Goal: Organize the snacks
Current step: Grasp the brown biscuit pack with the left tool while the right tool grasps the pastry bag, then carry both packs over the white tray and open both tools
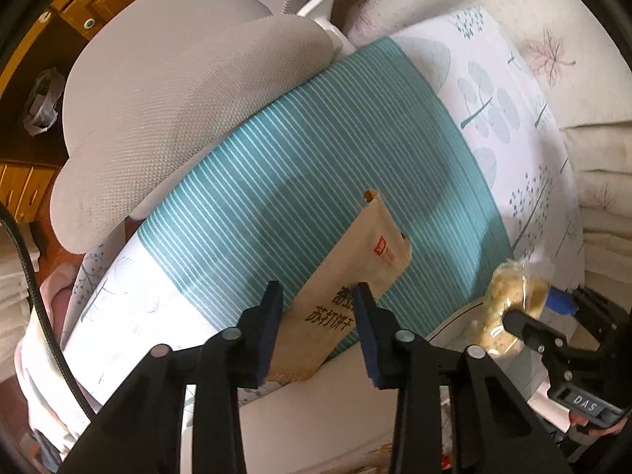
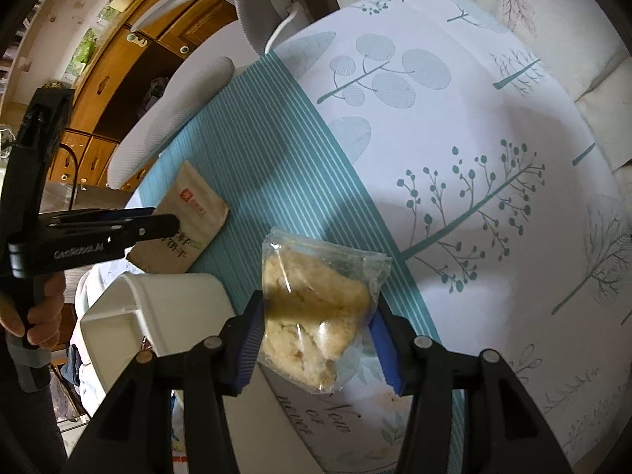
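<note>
left gripper [image 1: 318, 296] points down over the bed, its two dark pads clamped on a brown kraft cracker packet [image 1: 355, 276], one pad on each long edge. the packet is tilted, its notched top end toward 1 o'clock in the left wrist view, red square logo near that end, black printed characters between the pads. under it is a teal striped cloth [image 1: 276, 166] with white leaf-print panels on both sides. a grey mesh chair seat [image 1: 177, 110] sits at 10 o'clock, touching the cloth's edge.

right gripper [image 2: 316, 335] is closed on a clear plastic bag of pale crumbly snack [image 2: 316, 304], blue pads pressing both sides (bag bulges up between them). the bag's sealed top points toward 12 o'clock, over the border of the teal stripes and the white tree-print sheet [image 2: 493, 158].

in the right wrist view the kraft packet shows at 9 o'clock of the clear bag, well apart from it, with the other gripper's black finger across it. a white plastic bin [image 2: 166, 316] sits at 8 o'clock, just beside the right gripper's left finger; cannot tell what is inside it. a hand [image 2: 35, 316] grips the left tool's handle at the far 9 o'clock edge. wooden cabinets [image 2: 118, 79] fill the background at 10 o'clock.
</note>
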A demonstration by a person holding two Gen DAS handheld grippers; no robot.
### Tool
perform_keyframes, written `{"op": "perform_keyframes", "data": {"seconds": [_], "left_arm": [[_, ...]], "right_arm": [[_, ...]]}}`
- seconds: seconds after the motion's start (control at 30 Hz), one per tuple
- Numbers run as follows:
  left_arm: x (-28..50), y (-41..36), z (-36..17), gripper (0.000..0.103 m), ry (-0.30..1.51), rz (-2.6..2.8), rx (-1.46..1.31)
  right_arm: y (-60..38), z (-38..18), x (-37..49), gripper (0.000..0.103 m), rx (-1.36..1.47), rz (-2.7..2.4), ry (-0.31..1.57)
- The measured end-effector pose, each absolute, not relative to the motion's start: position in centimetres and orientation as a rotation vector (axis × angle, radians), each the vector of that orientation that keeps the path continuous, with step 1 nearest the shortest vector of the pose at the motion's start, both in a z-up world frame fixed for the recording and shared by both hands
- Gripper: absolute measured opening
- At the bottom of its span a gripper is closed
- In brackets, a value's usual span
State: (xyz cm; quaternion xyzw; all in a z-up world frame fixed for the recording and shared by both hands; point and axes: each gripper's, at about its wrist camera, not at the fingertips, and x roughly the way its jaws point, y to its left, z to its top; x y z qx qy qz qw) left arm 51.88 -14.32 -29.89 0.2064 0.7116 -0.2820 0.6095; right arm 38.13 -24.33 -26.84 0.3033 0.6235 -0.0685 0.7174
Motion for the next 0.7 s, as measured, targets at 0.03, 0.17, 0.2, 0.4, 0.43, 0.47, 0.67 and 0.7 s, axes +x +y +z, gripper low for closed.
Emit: {"op": "perform_keyframes", "data": {"seconds": [0.03,0.17,0.2,0.4,0.43,0.47,0.67,0.7], "left_arm": [[51.8,-14.3,-29.6,0.027,1.635,-0.641,0.465],[51.2,-14.3,-29.1,0.024,1.622,-0.611,0.447],[51.1,-14.2,-28.9,0.022,1.620,-0.606,0.436],[49.9,-14.2,-27.8,0.010,1.618,-0.587,0.392],[50.7,-13.4,-27.1,0.010,1.615,-0.580,0.396],[51.2,-13.1,-26.7,0.010,1.613,-0.575,0.396],[51.7,-12.1,-24.2,0.010,1.587,-0.553,0.332],[51.8,-12.0,-23.8,0.010,1.581,-0.548,0.324]], "right_arm": [[-24.4,-26.6,38.0,0.051,0.673,-0.151,1.375],[-24.6,-25.6,37.4,0.051,0.684,-0.154,1.352],[-24.7,-25.3,37.4,0.051,0.686,-0.156,1.345],[-25.2,-23.3,36.8,0.051,0.692,-0.157,1.308],[-25.2,-22.7,36.7,0.051,0.691,-0.156,1.299],[-25.1,-22.4,36.6,0.051,0.690,-0.154,1.292],[-25.2,-19.8,35.3,0.051,0.679,-0.133,1.253],[-25.2,-19.5,35.2,0.051,0.678,-0.131,1.248]]}}
